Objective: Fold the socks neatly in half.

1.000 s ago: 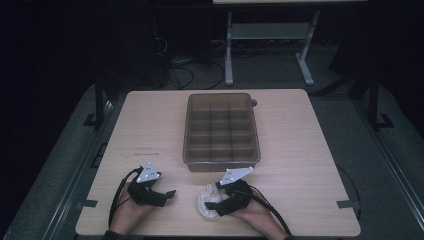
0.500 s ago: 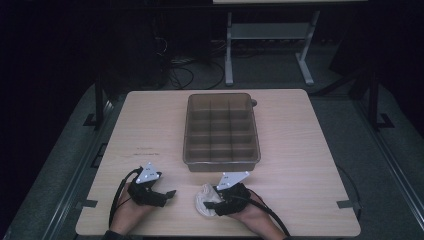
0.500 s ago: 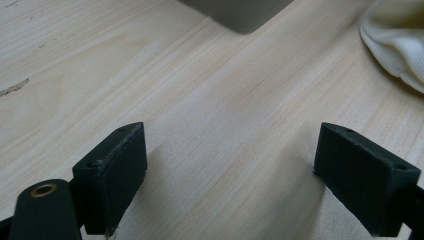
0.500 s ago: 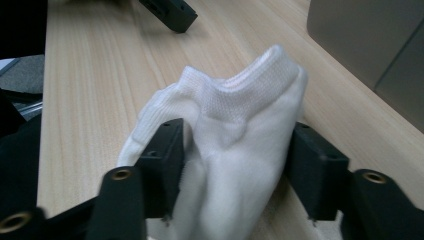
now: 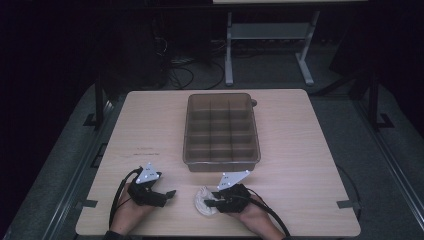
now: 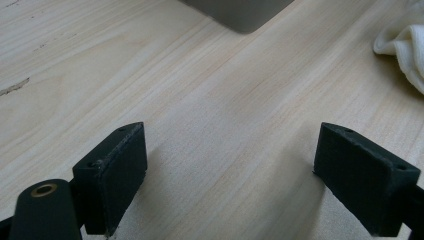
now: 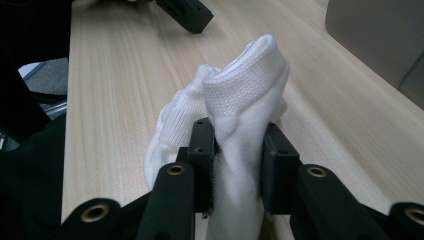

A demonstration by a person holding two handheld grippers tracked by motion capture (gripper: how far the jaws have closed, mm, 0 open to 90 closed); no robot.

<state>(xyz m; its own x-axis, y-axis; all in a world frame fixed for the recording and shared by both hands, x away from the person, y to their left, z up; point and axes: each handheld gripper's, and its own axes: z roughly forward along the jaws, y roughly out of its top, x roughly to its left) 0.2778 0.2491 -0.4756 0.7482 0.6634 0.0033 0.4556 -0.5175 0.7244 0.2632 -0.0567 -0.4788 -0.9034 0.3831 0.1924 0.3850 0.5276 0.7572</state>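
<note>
Right gripper [image 7: 235, 145]: clenched on a white knitted sock [image 7: 240, 100]; I see the fabric pinched between the two black jaws, with a folded bulge standing up above them.
Left gripper [image 6: 227, 170]: released, jaws wide apart over bare wood, nothing between them.
Where the sock is: at the near edge of the desk [image 5: 310, 150], in front of the compartment tray [image 5: 221, 131], and apart from it. In the high view the sock [image 5: 202, 201] lies just left of my right gripper [image 5: 212, 202]; the edge of the sock [image 6: 402, 42] also shows at the upper right of the left gripper view.
What has changed: over the last second my right hand has slid a little toward me and to the left, and the sock has bunched up more tightly beside the jaws. The left gripper [image 5: 167, 195] has kept its place.
What it means: I judge the grasp is made and the sock is ready to be lifted, probably toward the tray, whose cells look empty.
Writing: a faint reddish line of print [image 5: 146, 148] on the desk left of the tray; too small for me to read. No brand is visible on the sock or tray.
</note>
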